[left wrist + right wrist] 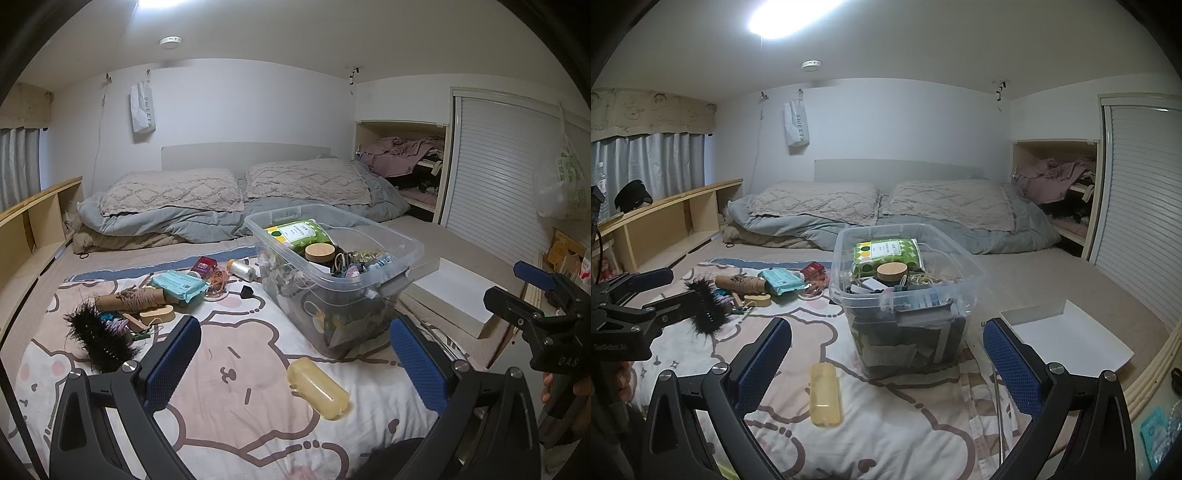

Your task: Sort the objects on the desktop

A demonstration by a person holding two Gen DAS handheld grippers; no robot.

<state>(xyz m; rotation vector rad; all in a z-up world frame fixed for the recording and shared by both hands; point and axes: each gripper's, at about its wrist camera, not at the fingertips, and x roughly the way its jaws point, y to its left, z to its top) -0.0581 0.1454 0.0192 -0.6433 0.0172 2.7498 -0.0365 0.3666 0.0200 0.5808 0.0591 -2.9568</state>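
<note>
From your left wrist camera, your left gripper [295,358] hangs spread and empty; the yellowish bottle [318,387] lies on its side on the bear blanket [240,369], at six o'clock from the clear bin [369,295]. It looks light, smooth and likely slippery, so clamp across its middle.

From your right wrist camera, your right gripper [886,358] is likewise spread and empty, bottle [826,394] at seven o'clock of the bin [842,266].

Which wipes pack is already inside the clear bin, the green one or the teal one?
The green wipes pack: it lies on top of the clutter inside the clear plastic bin. The teal wipes pack is outside, on the blanket left of the bin.
</note>
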